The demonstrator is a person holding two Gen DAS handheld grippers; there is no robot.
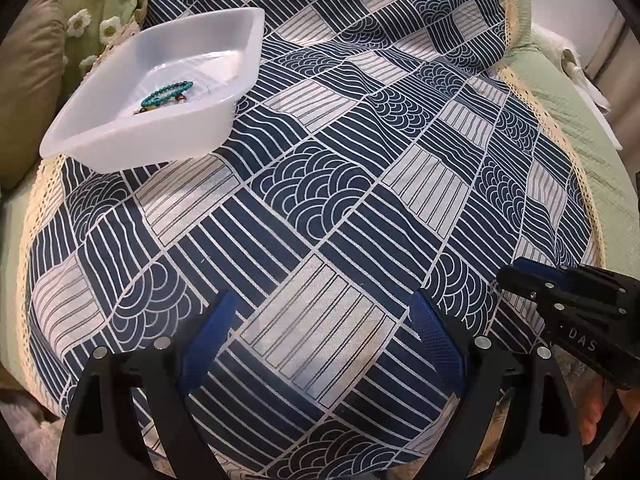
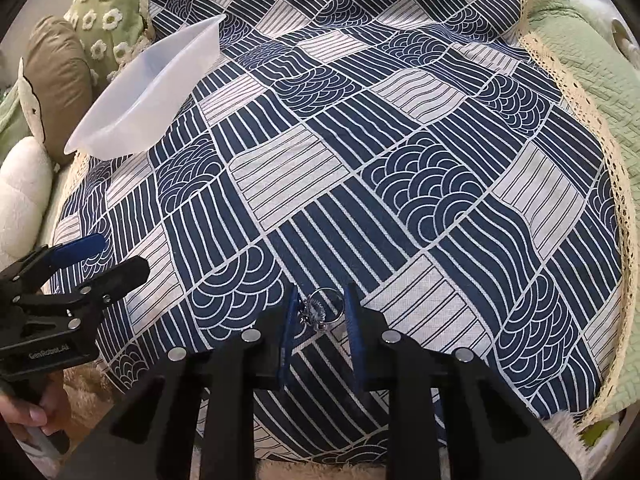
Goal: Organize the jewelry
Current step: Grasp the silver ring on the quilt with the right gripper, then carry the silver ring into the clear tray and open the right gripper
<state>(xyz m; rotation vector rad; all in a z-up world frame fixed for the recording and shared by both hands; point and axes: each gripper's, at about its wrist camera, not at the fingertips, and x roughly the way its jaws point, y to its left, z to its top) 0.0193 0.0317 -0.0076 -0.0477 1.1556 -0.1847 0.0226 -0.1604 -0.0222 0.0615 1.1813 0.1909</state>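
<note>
Two blue pads of our left gripper point(image 1: 320, 320) stand wide over bare cloth point(image 1: 360, 160), the tray point(image 1: 224, 92) of beads point(image 1: 168, 92) far ahead-left, while our right gripper point(image 2: 320, 312) brackets a silver ring point(image 2: 322, 308), nearly closed, contact unclear.

We're looking at a bed under a navy-and-white patterned cloth point(image 1: 340, 184) with lace trim, a green quilt point(image 2: 576, 80), and a daisy cushion point(image 1: 92, 8) up top.
</note>
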